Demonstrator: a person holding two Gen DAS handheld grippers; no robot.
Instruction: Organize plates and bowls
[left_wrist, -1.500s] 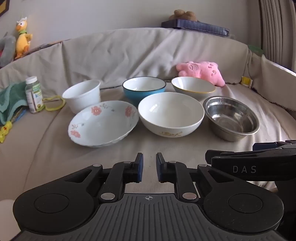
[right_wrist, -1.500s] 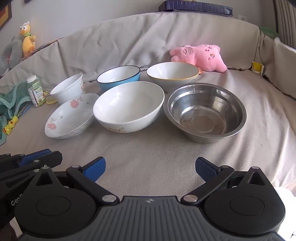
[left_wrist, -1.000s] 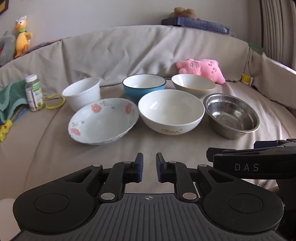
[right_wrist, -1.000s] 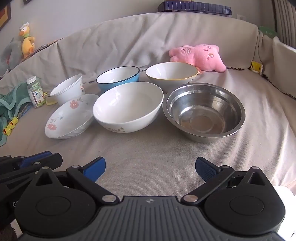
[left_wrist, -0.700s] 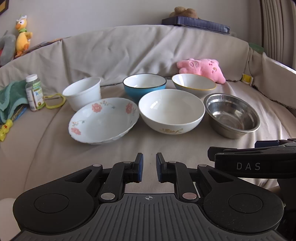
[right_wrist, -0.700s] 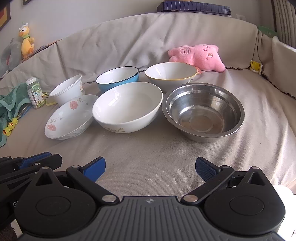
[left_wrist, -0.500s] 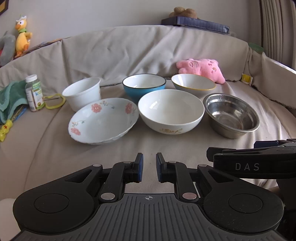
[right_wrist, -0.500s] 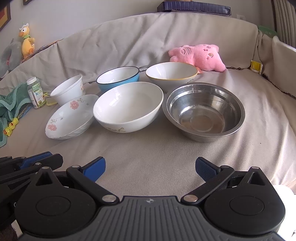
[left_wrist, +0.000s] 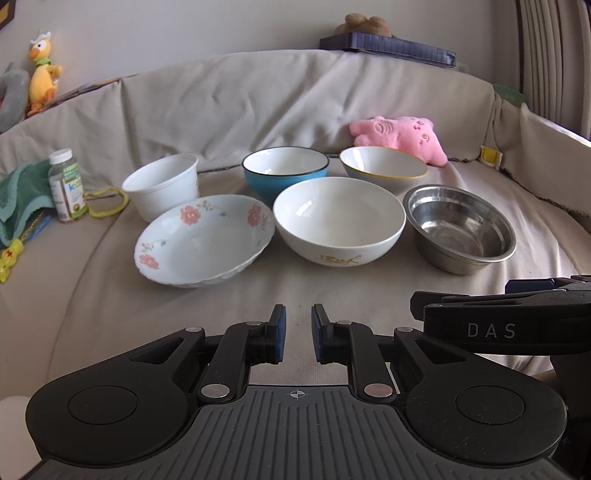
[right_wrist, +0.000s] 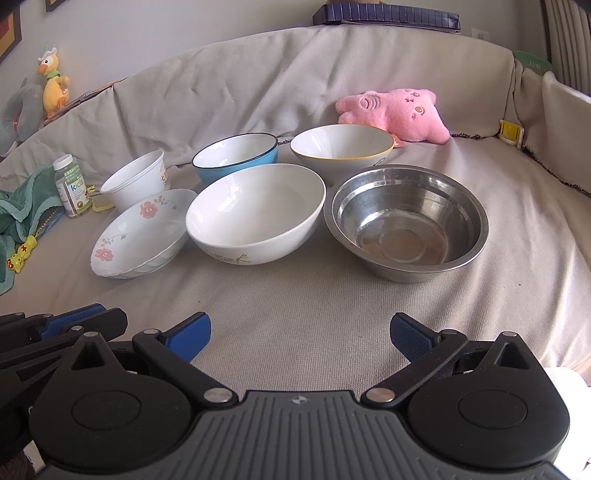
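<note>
Several bowls sit on a cloth-covered sofa seat. In front stand a floral dish (left_wrist: 205, 242) (right_wrist: 142, 233), a large white bowl (left_wrist: 338, 219) (right_wrist: 255, 212) and a steel bowl (left_wrist: 460, 229) (right_wrist: 406, 221). Behind stand a white cup (left_wrist: 162, 186) (right_wrist: 135, 179), a blue bowl (left_wrist: 285, 171) (right_wrist: 236, 153) and a yellow-rimmed bowl (left_wrist: 384, 168) (right_wrist: 341, 146). My left gripper (left_wrist: 294, 332) is nearly shut and empty, well short of the bowls. My right gripper (right_wrist: 300, 332) is wide open and empty, also short of them.
A pink plush toy (left_wrist: 397, 136) (right_wrist: 393, 114) lies behind the bowls. A vitamin bottle (left_wrist: 67, 184) (right_wrist: 72, 186) and a green cloth (left_wrist: 20, 192) are at the left. The sofa back (left_wrist: 258, 99) rises behind, an armrest (right_wrist: 565, 110) at the right.
Both views have shifted only slightly; the bowls stay put and neither gripper's opening has changed.
</note>
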